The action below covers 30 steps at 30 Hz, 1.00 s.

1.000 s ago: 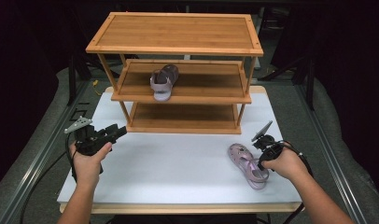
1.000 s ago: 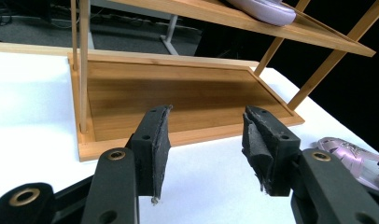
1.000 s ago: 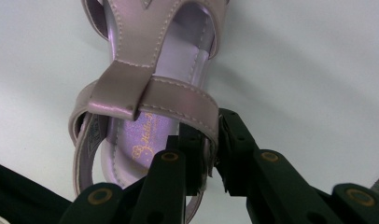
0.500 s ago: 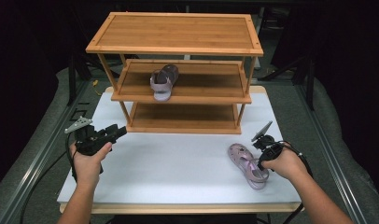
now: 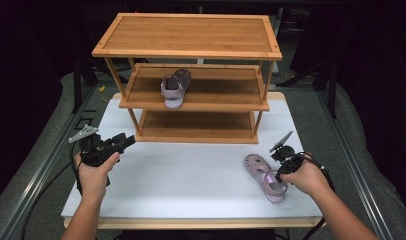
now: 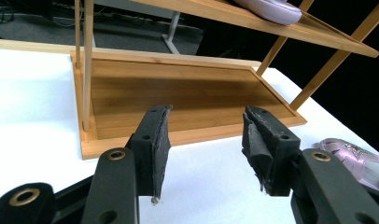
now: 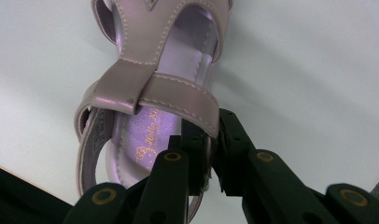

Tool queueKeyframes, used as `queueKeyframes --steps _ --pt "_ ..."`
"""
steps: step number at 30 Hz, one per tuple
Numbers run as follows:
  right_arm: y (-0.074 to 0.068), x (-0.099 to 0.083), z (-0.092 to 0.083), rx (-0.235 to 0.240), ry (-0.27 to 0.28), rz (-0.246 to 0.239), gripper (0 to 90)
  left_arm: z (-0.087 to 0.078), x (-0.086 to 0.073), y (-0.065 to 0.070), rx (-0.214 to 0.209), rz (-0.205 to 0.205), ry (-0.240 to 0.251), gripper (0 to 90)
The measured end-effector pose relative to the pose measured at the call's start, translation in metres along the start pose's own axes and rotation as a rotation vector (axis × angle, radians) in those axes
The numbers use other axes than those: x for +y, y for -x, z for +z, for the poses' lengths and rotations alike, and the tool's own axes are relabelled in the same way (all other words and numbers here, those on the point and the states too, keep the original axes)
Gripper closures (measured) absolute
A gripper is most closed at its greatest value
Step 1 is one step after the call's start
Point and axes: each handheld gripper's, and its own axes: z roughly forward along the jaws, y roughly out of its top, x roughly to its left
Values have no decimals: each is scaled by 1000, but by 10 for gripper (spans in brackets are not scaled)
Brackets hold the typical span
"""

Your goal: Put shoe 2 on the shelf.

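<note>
High view: a three-tier bamboo shoe rack [image 5: 191,75] stands on the white-topped table [image 5: 191,185], one lilac sandal [image 5: 174,87] on its middle shelf. The second lilac strapped sandal [image 5: 263,176] lies on the table near the right edge. The right gripper [image 7: 211,154] has just been closing; its jaws pinch the sandal's side wall. Such a thin bite could slip when lifted. The left gripper [image 6: 204,140] is open, empty.
</note>
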Motion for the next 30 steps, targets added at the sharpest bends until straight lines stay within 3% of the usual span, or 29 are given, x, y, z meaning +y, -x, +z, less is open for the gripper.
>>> queueKeyframes --steps 9,13,17,18,19,21,23,24,25,26,27,28,29,30 --pt "1 -7 -2 34 47 21 832 0 0 -1 3 -4 0 509" --pt "1 -13 -8 31 119 42 833 1 0 -2 3 -6 0 509" --pt "-1 -23 -18 61 253 86 833 0 0 -2 4 -3 2 509" --pt "-1 -23 -18 61 253 86 833 0 0 -2 4 -3 2 509" --pt "-2 -28 -20 79 321 108 833 0 0 -2 4 -4 1 509" --pt "-6 -33 -23 85 396 130 833 0 0 -2 5 -2 1 509" --pt "-15 -42 -27 68 521 148 833 0 0 -1 5 -1 1 509" --pt "-15 -42 -27 68 521 148 833 0 0 -1 5 -1 1 510" --pt "-21 -48 -28 75 603 173 833 1 0 -1 5 -1 0 509" --pt "-21 -48 -28 75 603 173 833 1 0 -1 5 -1 0 509" --pt "-26 -54 -29 87 689 203 832 1 -1 -1 4 -2 -2 509" --pt "-26 -54 -29 87 689 203 832 1 -1 -1 4 -2 -2 509" --pt "-32 -59 -30 86 769 221 832 1 -1 -1 4 0 -3 509" --pt "-32 -59 -30 86 769 221 832 1 -1 -1 4 0 -3 509"
